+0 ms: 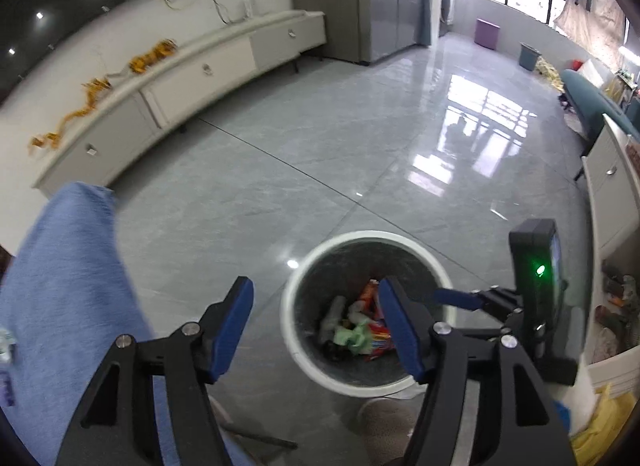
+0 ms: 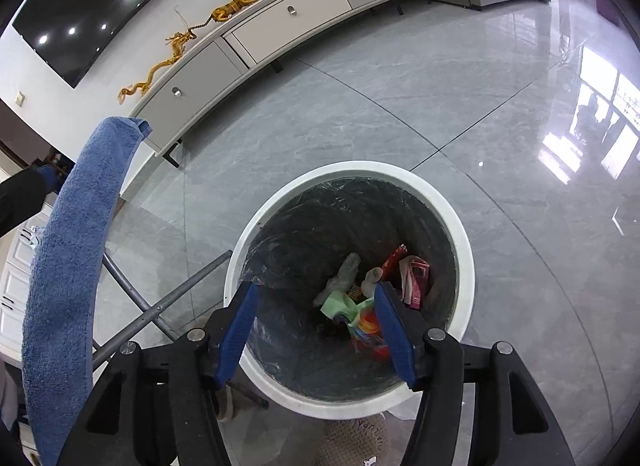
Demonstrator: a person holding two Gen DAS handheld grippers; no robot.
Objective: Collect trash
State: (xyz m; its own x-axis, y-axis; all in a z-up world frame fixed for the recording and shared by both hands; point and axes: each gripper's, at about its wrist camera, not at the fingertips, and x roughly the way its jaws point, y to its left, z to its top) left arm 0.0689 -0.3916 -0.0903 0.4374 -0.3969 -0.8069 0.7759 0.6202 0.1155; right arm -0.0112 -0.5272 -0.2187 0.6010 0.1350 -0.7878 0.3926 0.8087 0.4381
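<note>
A white round trash bin (image 1: 298,350) with a dark liner stands on the grey floor; it also shows in the right wrist view (image 2: 466,266). Inside lie crumpled wrappers (image 2: 360,306), red, green and pale; they also show in the left wrist view (image 1: 360,330). My left gripper (image 1: 316,322) is open and empty, above and to the left of the bin. My right gripper (image 2: 314,326) is open and empty, directly over the bin's mouth. The right gripper's body with a green light (image 1: 538,278) shows in the left wrist view beside the bin.
A table edge covered with a blue towel (image 2: 68,266) is at left on metal legs (image 2: 160,306). A long white TV cabinet (image 2: 280,25) with a golden dragon figure (image 2: 180,45) lines the far wall. A white cabinet (image 1: 612,193) is at right. A slippered foot (image 2: 356,442) is near the bin.
</note>
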